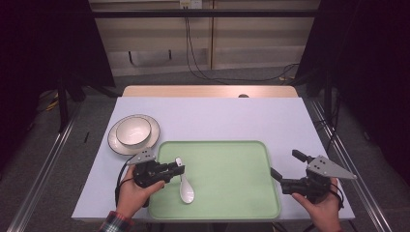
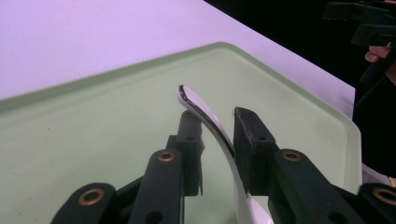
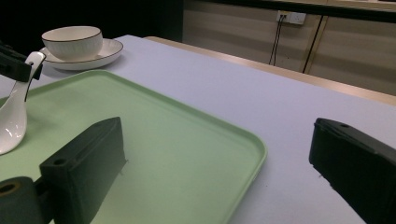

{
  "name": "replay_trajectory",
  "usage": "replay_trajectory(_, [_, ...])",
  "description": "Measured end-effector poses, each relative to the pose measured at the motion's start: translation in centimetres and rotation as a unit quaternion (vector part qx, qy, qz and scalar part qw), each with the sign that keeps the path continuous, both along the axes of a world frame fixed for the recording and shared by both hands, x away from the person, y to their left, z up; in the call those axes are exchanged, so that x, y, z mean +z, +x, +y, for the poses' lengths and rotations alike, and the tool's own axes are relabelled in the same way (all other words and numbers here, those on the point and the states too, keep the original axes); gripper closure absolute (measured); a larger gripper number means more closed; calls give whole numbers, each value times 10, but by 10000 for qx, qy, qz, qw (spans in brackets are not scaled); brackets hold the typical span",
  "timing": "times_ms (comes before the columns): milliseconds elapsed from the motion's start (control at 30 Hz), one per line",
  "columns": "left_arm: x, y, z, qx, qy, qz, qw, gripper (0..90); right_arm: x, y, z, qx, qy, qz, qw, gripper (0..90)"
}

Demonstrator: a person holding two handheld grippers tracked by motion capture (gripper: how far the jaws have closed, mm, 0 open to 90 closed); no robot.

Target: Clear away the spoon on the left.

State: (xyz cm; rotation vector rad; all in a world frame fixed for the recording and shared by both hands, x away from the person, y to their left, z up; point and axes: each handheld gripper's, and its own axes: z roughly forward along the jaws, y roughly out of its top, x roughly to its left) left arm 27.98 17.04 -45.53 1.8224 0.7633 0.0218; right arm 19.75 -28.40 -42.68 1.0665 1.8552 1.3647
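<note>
A white ceramic spoon (image 1: pixel 186 188) lies on the left part of a pale green tray (image 1: pixel 227 179), bowl end toward me and handle rising. My left gripper (image 1: pixel 179 169) reaches in over the tray's left rim, its jaws on either side of the handle's tip. In the left gripper view the spoon (image 2: pixel 210 123) leans by the right-hand pad, with a thin gap at the other, so my left gripper (image 2: pixel 218 122) stands slightly open. My right gripper (image 1: pixel 285 163) waits wide open just off the tray's right edge, nothing between its jaws. From the right gripper (image 3: pixel 217 130), the spoon (image 3: pixel 14 116) shows far left.
A white bowl (image 1: pixel 133 130) sits on a white plate (image 1: pixel 116 145) left of the tray's far corner; both bowl (image 3: pixel 72 39) and plate (image 3: pixel 109 49) show in the right gripper view. The tray (image 3: pixel 163 140) holds nothing but the spoon. Bare white tabletop (image 1: pixel 217 116) stretches behind it.
</note>
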Motion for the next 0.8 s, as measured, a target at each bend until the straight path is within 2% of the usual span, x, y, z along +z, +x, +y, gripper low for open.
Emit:
replay_trajectory(333, [-6,6,-4,63,276,-177,9994,680,0,-1,-1,22,-10,6,10000,31])
replay_trajectory(733, [-9,9,-3,107,506,-266,9983,645,-1,0,0,39,-24,-6,10000,31])
replay_trajectory(800, [-10,11,-2,131,466,-214,9986,640,-1,0,0,27,-34,6,10000,31])
